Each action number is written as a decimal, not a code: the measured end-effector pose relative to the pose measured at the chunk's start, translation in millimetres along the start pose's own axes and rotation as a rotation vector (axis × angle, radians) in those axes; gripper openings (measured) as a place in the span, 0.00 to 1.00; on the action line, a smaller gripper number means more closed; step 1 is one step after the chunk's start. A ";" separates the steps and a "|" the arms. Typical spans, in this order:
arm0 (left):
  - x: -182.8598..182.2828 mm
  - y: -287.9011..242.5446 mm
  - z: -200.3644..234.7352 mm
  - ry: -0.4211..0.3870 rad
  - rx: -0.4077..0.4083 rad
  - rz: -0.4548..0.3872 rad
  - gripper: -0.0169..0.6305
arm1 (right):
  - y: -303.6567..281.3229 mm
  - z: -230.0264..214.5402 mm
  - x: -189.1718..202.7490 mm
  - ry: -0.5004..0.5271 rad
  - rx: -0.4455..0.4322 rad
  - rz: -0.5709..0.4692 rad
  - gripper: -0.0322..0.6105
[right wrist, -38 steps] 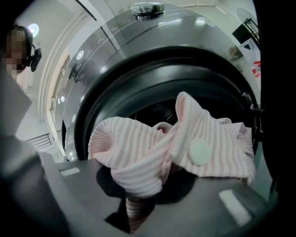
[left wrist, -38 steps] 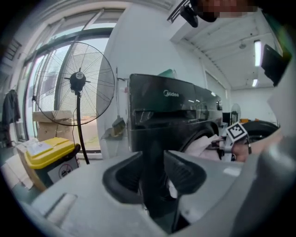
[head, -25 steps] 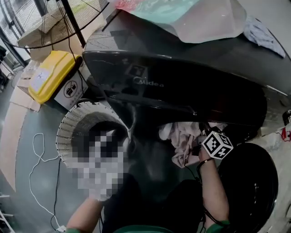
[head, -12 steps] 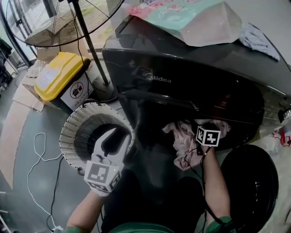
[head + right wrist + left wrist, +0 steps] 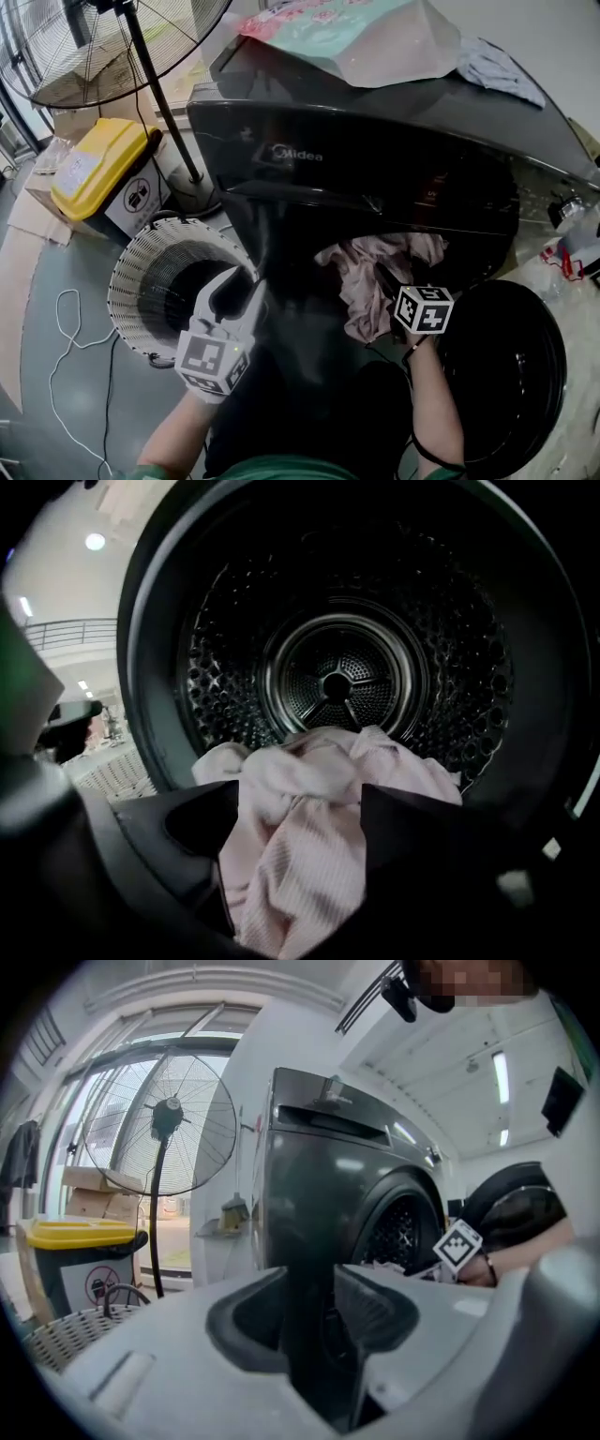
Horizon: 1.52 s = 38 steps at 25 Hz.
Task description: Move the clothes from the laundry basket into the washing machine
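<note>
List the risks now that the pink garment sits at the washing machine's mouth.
1. The pink garment drapes over the rim, not deep in the drum. The jaws of the right gripper have just been opening around it, so it may slide out to the floor.
2. Cloth lies between those jaws, so pulling back could drag it out.
3. The open door would likely trap the hanging cloth if shut now.

Bright daylight outside, the drum dim inside, edges fisheye-warped and darkly vignetted.
</note>
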<state>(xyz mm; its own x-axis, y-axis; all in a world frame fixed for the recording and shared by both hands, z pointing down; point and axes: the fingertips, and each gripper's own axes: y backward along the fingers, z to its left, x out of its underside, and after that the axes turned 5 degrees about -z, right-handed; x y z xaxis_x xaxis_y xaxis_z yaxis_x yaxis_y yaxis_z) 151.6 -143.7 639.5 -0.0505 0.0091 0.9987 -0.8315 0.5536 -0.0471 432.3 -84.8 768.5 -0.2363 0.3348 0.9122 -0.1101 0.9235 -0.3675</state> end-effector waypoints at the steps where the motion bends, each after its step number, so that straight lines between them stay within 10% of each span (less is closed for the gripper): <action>1: -0.2 -1.4 -1.9 0.001 0.008 -0.003 0.27 | 3.5 6.0 5.0 0.018 -0.012 0.016 0.66; 9: 5.8 -1.0 -12.7 0.014 0.061 0.000 0.27 | 10.1 24.7 97.8 0.286 -0.037 0.283 0.66; 14: 8.3 4.9 -11.2 0.014 0.057 0.008 0.26 | 2.0 0.5 129.2 0.244 0.020 0.342 0.64; 21: 9.4 10.2 -7.8 0.012 0.035 0.021 0.26 | 2.9 -5.1 100.0 0.192 0.033 0.231 0.08; 35: 4.6 19.0 2.0 0.003 -0.021 0.020 0.25 | -40.7 -13.8 -10.2 0.219 0.052 -0.020 0.08; 38: 3.5 21.5 1.4 -0.002 -0.018 0.022 0.25 | -42.8 -24.6 2.6 0.179 0.045 0.030 0.26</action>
<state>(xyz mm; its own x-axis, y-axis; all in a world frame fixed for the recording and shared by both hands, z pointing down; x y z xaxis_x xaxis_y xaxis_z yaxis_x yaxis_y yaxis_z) 132.8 -133.0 641.9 -0.0693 0.0196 0.9974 -0.8199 0.5684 -0.0681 460.1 -118.9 791.1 -0.0648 0.3942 0.9167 -0.1492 0.9045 -0.3995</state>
